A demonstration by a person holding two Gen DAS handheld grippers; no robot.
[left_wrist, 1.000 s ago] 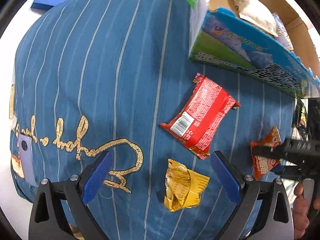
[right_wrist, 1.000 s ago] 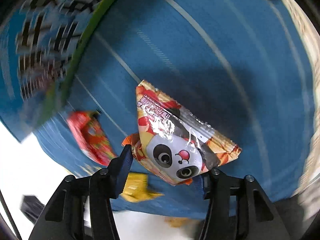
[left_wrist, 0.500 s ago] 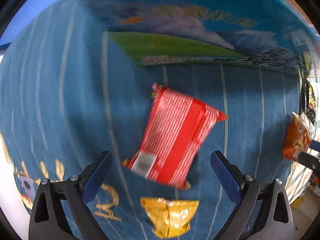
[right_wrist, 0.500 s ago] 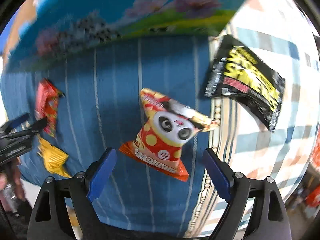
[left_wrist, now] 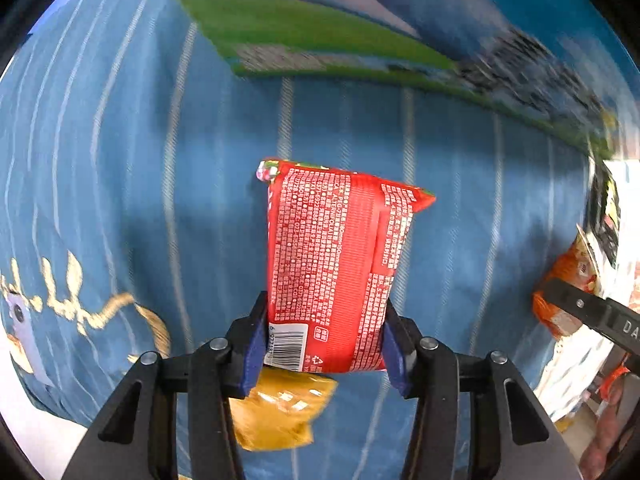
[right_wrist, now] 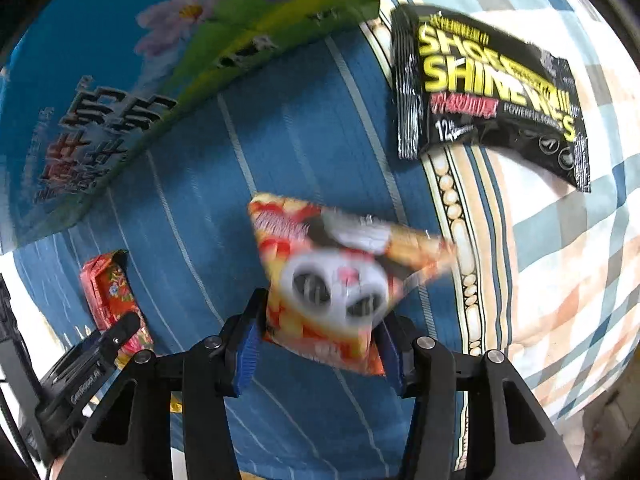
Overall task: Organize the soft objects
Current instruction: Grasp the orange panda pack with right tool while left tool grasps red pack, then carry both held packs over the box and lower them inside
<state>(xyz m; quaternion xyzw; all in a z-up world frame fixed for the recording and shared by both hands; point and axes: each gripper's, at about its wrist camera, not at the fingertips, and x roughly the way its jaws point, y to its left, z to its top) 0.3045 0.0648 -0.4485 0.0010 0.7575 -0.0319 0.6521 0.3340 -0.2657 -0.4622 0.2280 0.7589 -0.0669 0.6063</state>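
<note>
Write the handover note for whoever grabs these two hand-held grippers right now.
Left hand-held gripper: shut on the red packet, over the blue striped cloth.
Right hand-held gripper: shut on the panda snack bag.
Yellow packet lies on the cloth below the left gripper; black wipes pack rests on the checked fabric.
Done: both packets gripped. Left: place them, then collect the yellow packet and wipes pack.

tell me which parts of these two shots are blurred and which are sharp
Left wrist view: the red packet in the left tool is sharp, its print visible; the big carton at the top is smeared. Right wrist view: the panda packet in the right tool is motion-blurred, while the black wipes pack reads fairly clearly.
</note>
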